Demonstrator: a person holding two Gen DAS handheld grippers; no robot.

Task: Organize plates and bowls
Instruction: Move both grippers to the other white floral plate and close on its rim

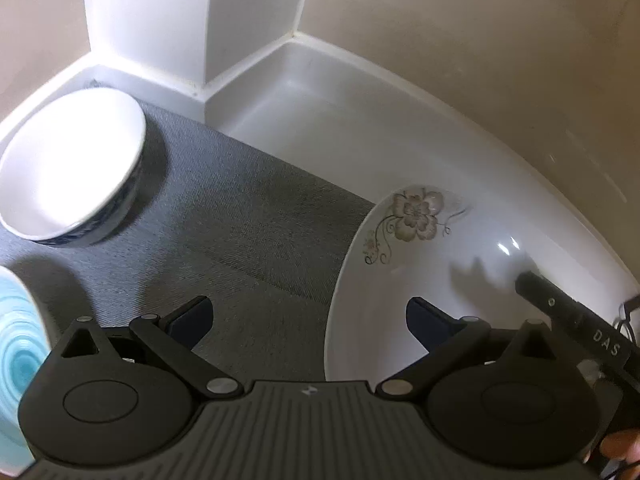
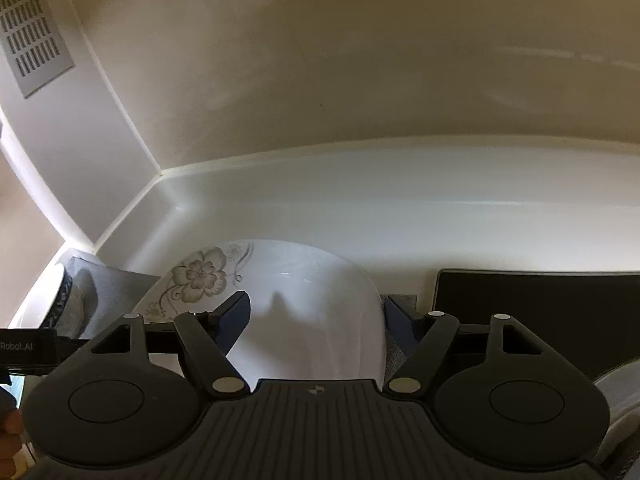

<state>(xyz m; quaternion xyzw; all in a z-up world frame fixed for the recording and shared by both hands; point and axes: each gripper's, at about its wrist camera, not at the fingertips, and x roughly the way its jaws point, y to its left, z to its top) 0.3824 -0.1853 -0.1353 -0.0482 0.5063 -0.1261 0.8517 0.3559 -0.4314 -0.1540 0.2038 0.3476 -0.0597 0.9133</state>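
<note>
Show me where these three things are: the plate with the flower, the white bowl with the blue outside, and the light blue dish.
flower plate (image 1: 432,280), left wrist view, bare inner surface.
white bowl (image 1: 68,164), left wrist view, inside.
light blue dish (image 1: 18,344), left wrist view, swirled surface at left edge.

**Dishes on the mat by the wall**

A mat (image 1: 248,216) covers the counter (image 1: 320,120), short of the back wall (image 1: 440,60). On its far left stands a bowl (image 1: 68,168), close to a wall column (image 1: 160,20). A second dish (image 1: 16,352) sits nearer, at the left edge. A flowered plate (image 1: 400,280) lies to the right, overhanging the mat's right edge. In the right wrist view, a dark slab (image 2: 540,312) lies right of the plate.
</note>
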